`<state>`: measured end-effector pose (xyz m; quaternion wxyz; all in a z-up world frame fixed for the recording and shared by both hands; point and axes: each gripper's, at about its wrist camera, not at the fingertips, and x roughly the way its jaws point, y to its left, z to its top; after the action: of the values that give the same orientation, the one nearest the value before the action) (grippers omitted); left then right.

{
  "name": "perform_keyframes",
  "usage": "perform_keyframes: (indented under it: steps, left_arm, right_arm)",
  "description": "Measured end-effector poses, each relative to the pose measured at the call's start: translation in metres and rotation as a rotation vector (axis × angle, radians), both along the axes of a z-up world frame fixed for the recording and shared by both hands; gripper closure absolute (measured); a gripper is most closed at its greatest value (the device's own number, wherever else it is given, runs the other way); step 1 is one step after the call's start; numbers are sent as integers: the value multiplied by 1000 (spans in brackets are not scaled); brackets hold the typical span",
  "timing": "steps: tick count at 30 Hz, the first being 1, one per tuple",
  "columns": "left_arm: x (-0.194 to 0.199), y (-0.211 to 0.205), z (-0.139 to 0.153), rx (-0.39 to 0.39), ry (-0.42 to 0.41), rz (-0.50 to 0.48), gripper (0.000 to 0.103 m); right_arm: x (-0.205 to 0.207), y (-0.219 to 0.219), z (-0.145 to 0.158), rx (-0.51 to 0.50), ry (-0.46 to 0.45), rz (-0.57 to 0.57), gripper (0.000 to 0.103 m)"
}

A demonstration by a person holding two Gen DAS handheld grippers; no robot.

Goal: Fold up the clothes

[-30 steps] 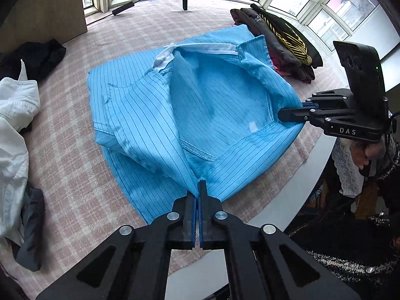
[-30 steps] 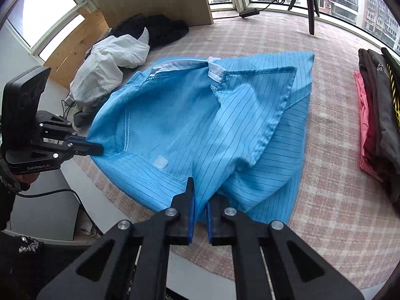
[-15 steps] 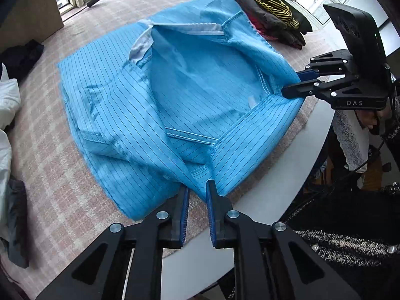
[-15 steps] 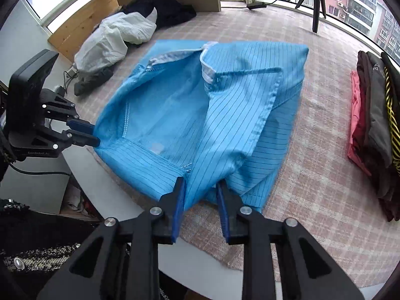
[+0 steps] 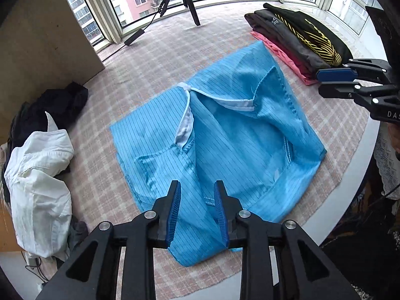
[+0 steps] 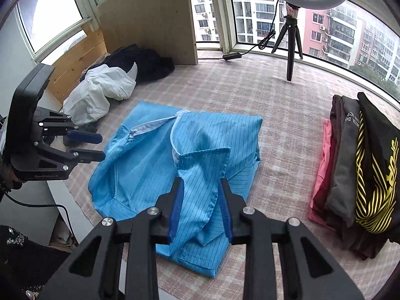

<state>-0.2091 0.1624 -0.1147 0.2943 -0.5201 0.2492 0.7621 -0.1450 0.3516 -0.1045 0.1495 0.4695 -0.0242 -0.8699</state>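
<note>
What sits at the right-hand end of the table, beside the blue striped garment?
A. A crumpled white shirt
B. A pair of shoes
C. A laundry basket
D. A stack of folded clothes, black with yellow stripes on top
D: the folded stack, dark pieces over a pink one, lies right of the blue striped garment; the crumpled white garment is on the left.

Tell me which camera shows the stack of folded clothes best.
The right wrist view: the stack of folded clothes lies close, pink, grey and black-and-yellow layers clear. The left wrist view shows it farther off, its near end behind the right hand-held gripper.
</note>
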Motion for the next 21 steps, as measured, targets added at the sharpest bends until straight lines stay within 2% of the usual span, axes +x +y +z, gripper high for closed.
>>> perform_keyframes:
  steps: [5,9,12,15,18,20,21]
  left_arm:
    - [-8,35,0,26,41,20,69]
    - [-11,60,-8,62,34,49,62]
    - [-13,76,-18,96,8,74,62]
    - [-12,93,-36,116,-13,60,62]
    - [-2,108,-74,14,-25,-10,62]
    - [3,108,-90,-14,-21,-22,62]
    - [4,107,-91,-6,-17,-19,62]
  right_arm:
    - [-27,23,-9,-22,-26,-51,75]
    - [-39,45,-9,-84,-32,-81,75]
    - [-50,54,-12,-121,-32,-86,75]
    - [-62,63,-27,-134,-49,-97,75]
    - [-69,88,-48,-148,-74,-128,77]
    - [-76,101,-63,-203,-110,-113,93]
    - [-82,103,-70,-235,-130,-92,94]
